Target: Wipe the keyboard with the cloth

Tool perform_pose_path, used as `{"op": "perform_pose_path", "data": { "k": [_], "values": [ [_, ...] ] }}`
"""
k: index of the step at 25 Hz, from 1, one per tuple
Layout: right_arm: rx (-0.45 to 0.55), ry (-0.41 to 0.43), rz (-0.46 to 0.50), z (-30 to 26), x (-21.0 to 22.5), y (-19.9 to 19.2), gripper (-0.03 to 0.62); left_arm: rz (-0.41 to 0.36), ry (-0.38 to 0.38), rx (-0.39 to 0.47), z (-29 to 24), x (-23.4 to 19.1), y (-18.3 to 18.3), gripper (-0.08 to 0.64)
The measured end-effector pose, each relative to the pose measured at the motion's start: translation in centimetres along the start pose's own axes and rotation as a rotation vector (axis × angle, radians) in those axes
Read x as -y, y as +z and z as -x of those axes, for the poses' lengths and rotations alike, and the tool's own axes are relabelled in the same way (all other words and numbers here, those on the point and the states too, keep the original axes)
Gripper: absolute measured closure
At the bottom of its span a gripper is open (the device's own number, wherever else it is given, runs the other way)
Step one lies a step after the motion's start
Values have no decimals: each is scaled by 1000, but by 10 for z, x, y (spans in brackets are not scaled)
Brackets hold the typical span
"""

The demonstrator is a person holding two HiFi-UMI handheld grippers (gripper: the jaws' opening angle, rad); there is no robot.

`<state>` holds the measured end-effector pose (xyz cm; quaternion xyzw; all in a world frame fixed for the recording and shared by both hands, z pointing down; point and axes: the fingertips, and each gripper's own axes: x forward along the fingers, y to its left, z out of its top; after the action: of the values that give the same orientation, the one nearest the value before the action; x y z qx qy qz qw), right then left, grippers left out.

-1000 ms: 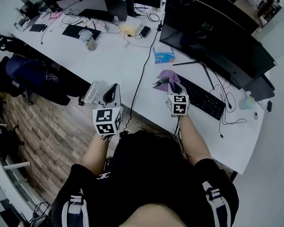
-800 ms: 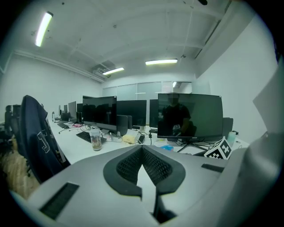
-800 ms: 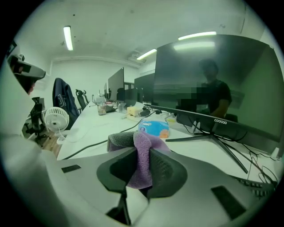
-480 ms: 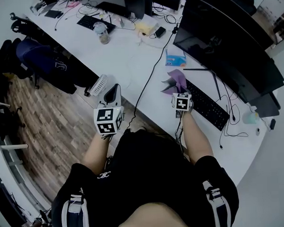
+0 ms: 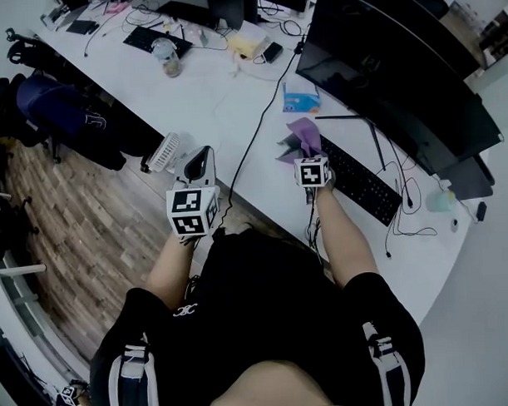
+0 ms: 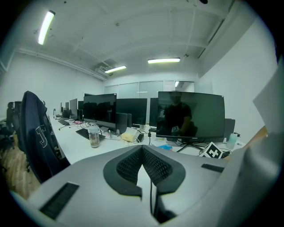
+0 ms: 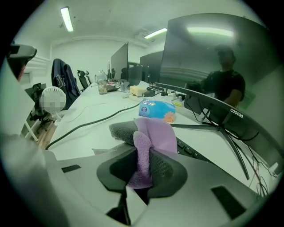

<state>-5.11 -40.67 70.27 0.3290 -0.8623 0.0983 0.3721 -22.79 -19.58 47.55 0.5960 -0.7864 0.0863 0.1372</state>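
Grey, its jaws pressed together on nothing, the left tool (image 5: 201, 158) hangs off the near edge of the table (image 5: 226, 107) and looks idle. To its right, the right tool (image 7: 143, 165) is clamped on the purple cloth (image 7: 156, 133) — a bunched fold is pinched between the pads, and the rest flops forward near the left end of the keyboard (image 5: 361, 179). The cloth looks soft, light and limp. A gathered fold, as here, seems the best hold — it leaves a loose flap free to drag across the keys.

Colours: cloth (image 7: 155, 133) lilac, one fold grey. keyboard (image 5: 361, 179) black. table (image 5: 226, 116) white. tissue pack (image 7: 156, 109) blue, orange corner. floor (image 5: 80, 237) brown wood planks. Cubes on left gripper (image 5: 202, 156) and right gripper (image 5: 307, 153): white, black square markers.
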Motion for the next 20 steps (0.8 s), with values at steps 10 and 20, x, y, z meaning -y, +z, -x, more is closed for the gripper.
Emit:
{"op": "perform_pose_path", "data": {
  "k": [10,20],
  "values": [
    [-36,11,-39,6,6,-9,500,-26,-68,8,-4,35,8,546],
    [-13,-23,-67,21,24,-22,500,-41,-91,5,-2,53,7,546]
  ]
}}
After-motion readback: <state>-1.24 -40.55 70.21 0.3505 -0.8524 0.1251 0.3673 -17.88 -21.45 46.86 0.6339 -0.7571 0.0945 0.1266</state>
